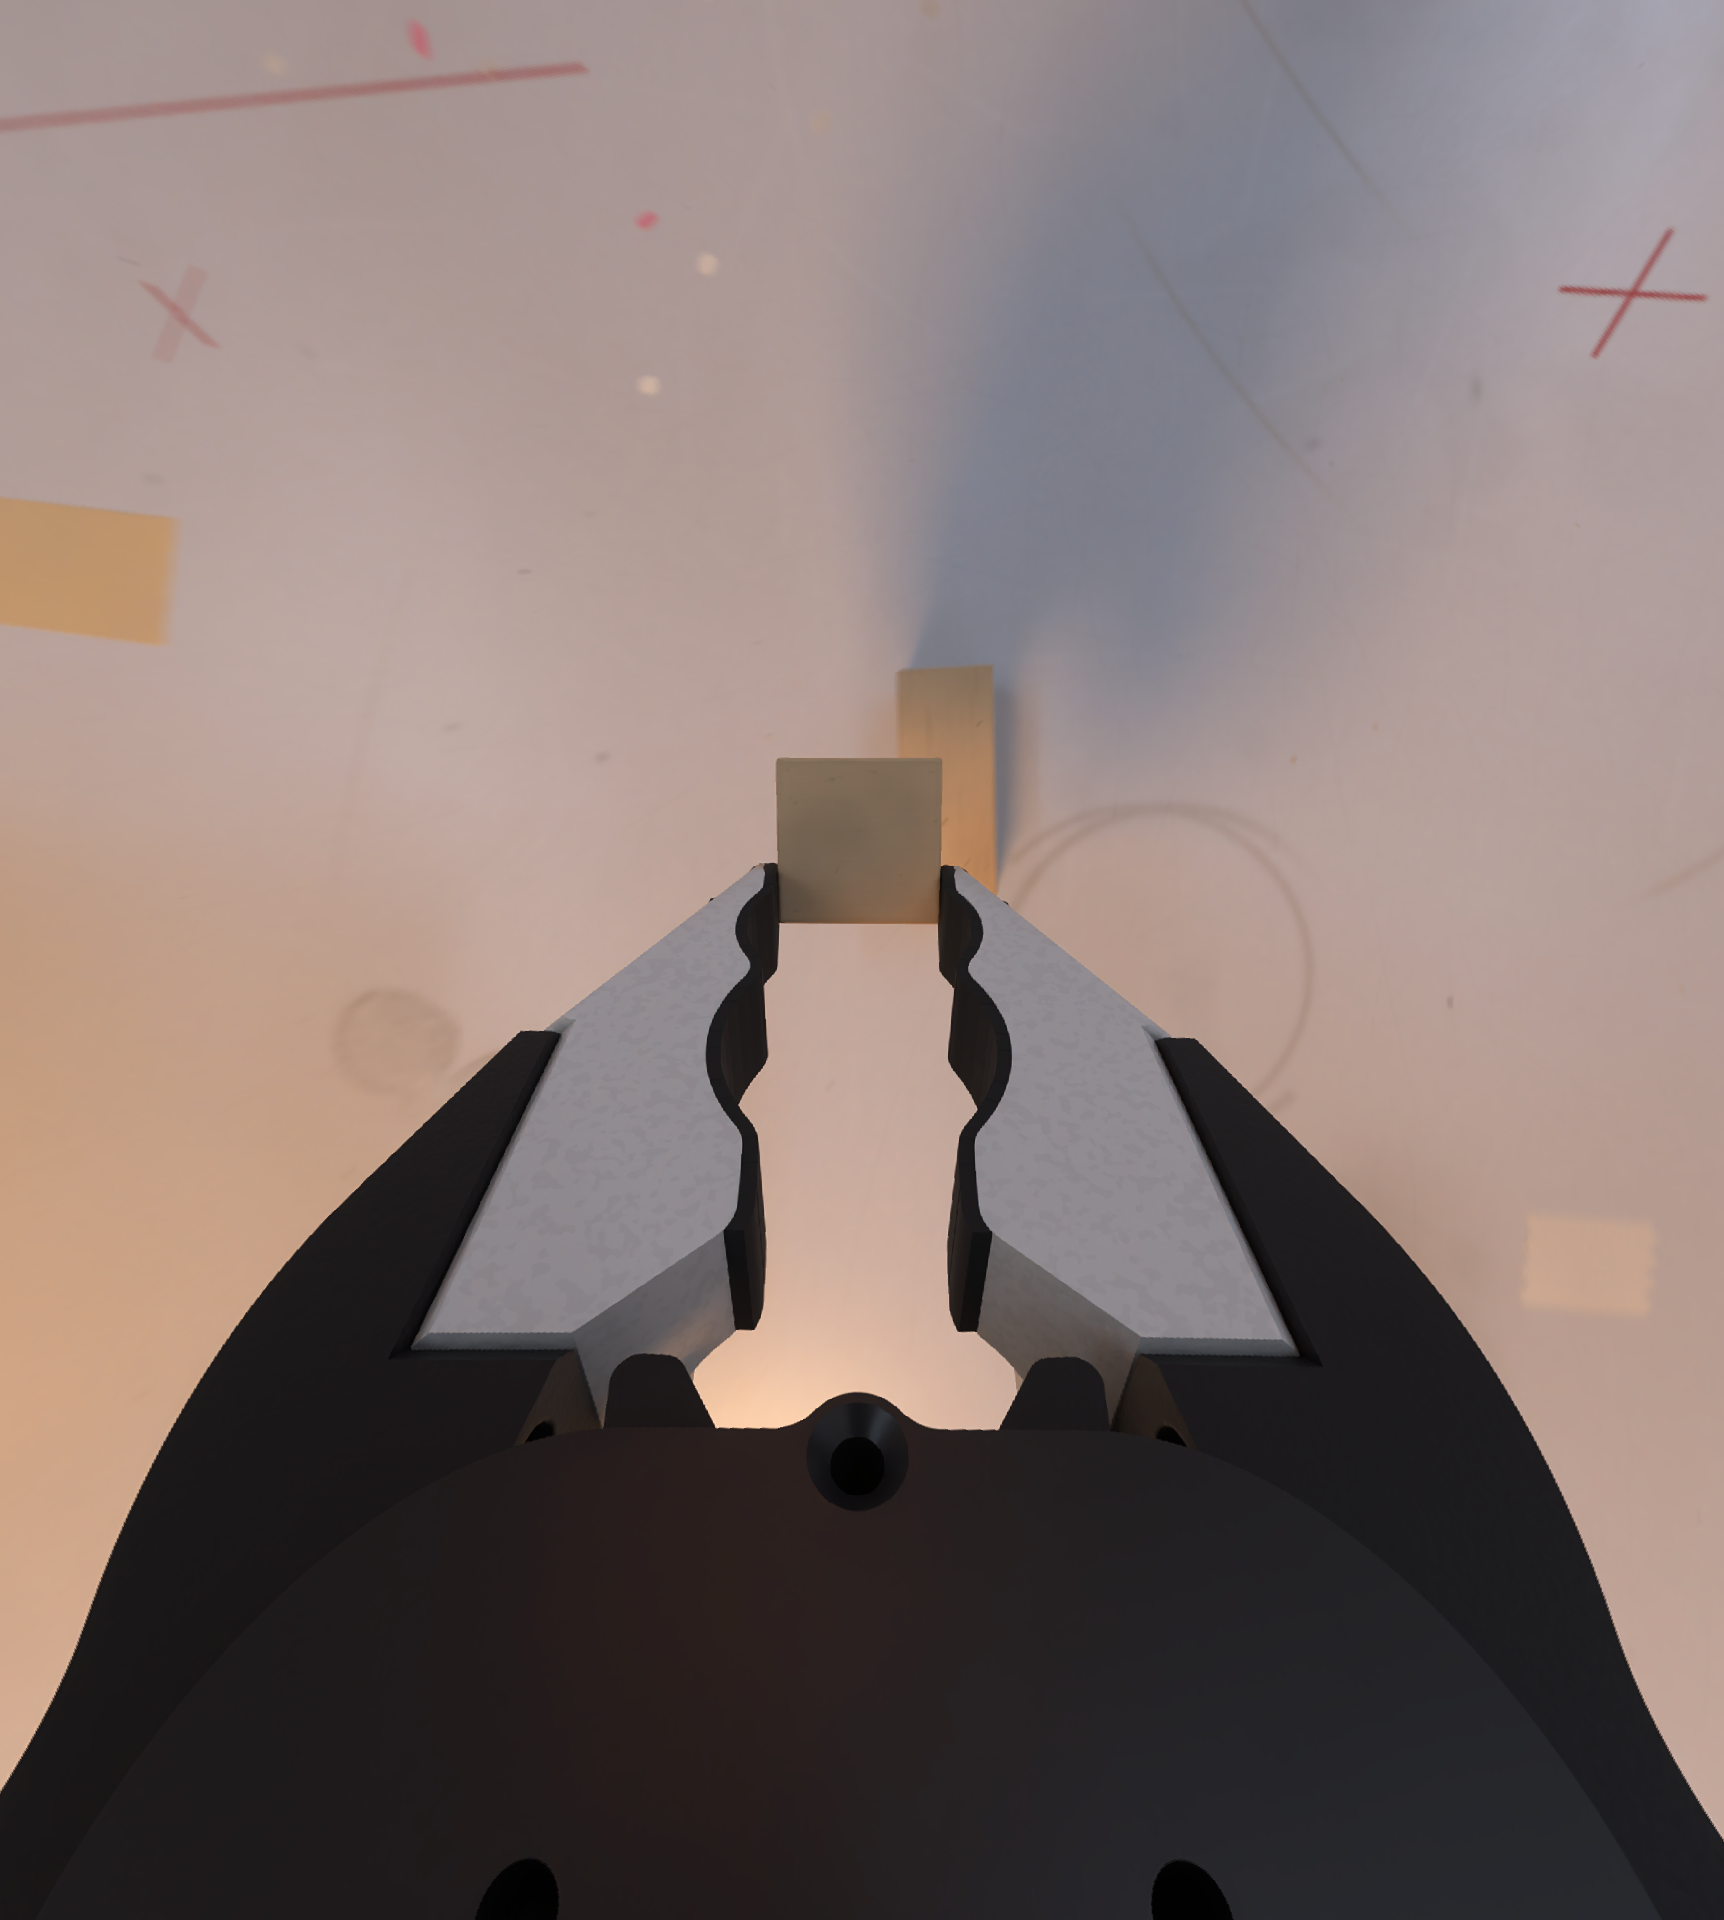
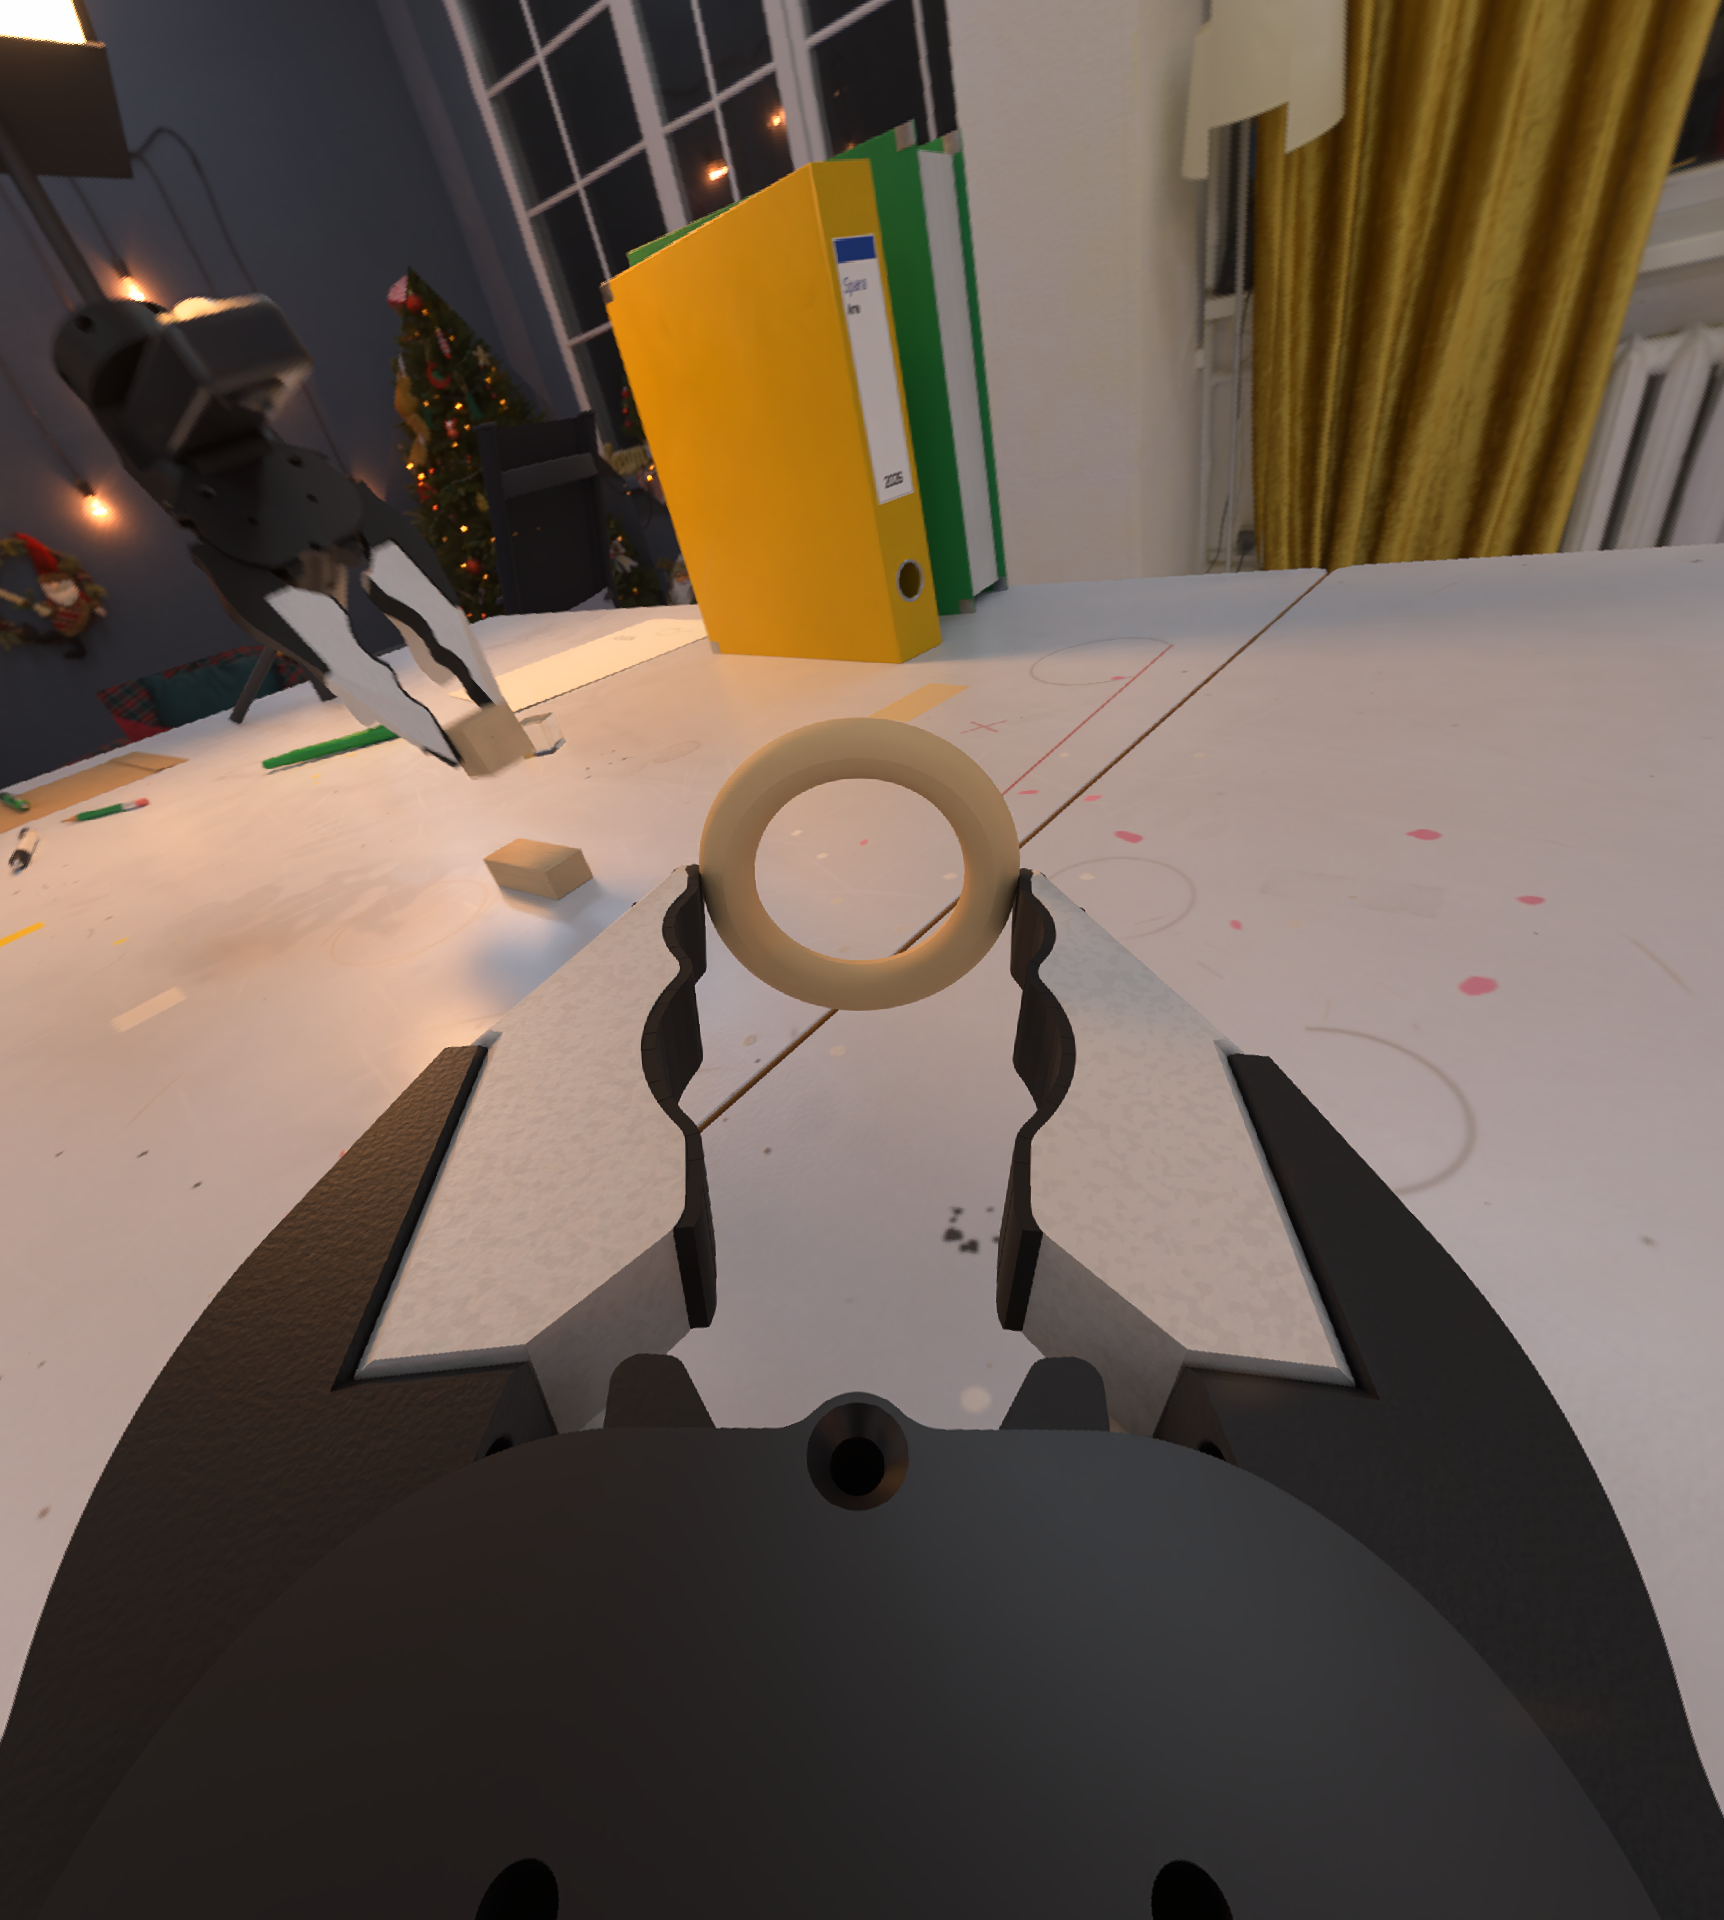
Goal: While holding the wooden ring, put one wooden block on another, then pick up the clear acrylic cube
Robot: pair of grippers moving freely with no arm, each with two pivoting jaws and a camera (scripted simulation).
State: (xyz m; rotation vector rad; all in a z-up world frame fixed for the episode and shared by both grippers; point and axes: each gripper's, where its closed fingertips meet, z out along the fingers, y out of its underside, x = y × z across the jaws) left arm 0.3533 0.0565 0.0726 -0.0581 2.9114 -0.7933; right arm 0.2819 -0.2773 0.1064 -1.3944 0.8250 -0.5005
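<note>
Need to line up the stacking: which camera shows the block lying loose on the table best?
The right wrist view: the loose wooden block lies in full view on the white table, left of the wooden ring. The left wrist view shows only the held block.

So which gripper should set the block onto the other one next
Left. The left gripper already grips a wooden block, while the right gripper is shut on the wooden ring. The other block lies free on the table.
</note>
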